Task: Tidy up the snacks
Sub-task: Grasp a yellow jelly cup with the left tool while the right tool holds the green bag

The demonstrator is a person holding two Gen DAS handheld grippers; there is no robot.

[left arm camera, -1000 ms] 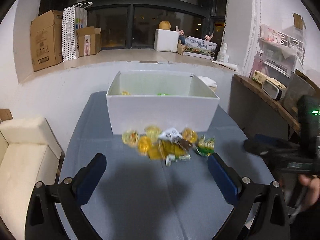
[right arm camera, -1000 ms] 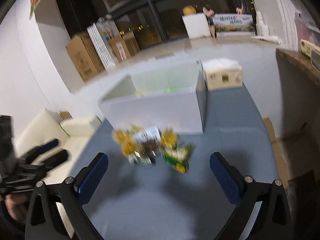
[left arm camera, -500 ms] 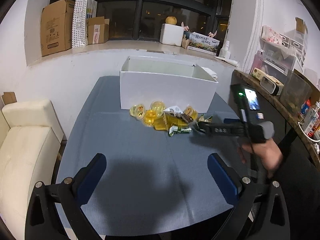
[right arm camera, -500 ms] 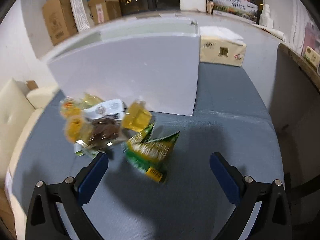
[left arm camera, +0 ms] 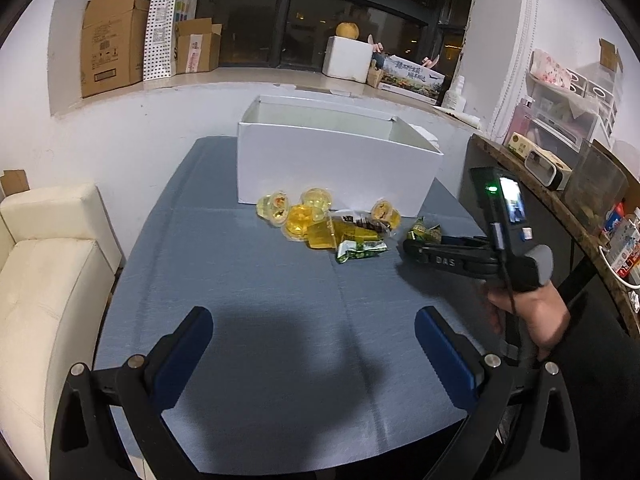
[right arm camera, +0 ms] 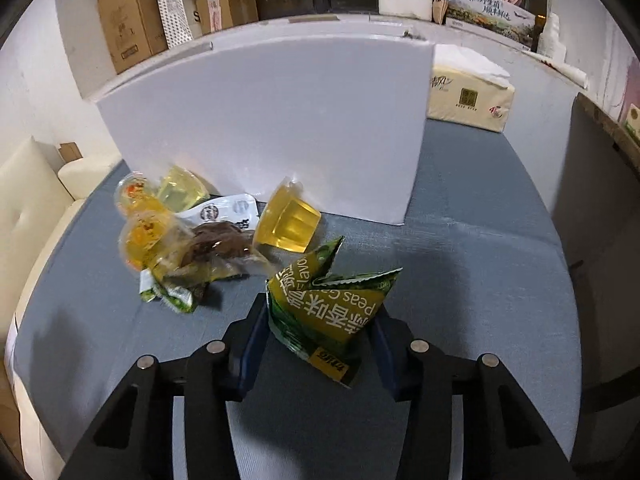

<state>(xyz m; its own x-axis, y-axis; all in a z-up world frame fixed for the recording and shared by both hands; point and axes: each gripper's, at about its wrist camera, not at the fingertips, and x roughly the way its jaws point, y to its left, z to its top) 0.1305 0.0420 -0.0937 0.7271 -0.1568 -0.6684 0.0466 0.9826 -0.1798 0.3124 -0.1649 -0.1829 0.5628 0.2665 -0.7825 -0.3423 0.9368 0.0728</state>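
Observation:
A pile of snacks lies on the blue table in front of an open white box point(left arm camera: 336, 168) point(right arm camera: 260, 120): yellow jelly cups point(left arm camera: 300, 216) point(right arm camera: 288, 220), a brown snack packet point(right arm camera: 220, 240) and a small green packet point(left arm camera: 360, 250) point(right arm camera: 168, 292). At the pile's right end, my right gripper point(right arm camera: 318, 320) point(left arm camera: 412, 246) is closing, its pads on both sides of a green pea packet point(right arm camera: 328, 312) point(left arm camera: 424, 234). My left gripper point(left arm camera: 314, 344) hangs open over bare tablecloth, well short of the pile, with nothing in it.
A tissue box point(right arm camera: 468, 100) sits right of the white box. A cream sofa point(left arm camera: 48, 260) borders the table's left side and a cluttered wooden shelf point(left arm camera: 560, 200) its right. Cardboard boxes point(left arm camera: 112, 36) stand on the ledge behind. A hand point(left arm camera: 528, 312) holds the right gripper.
The right gripper dropped down to the pile and its wide jaws came in around the green pea packet. The left gripper drew back a little from the snacks.

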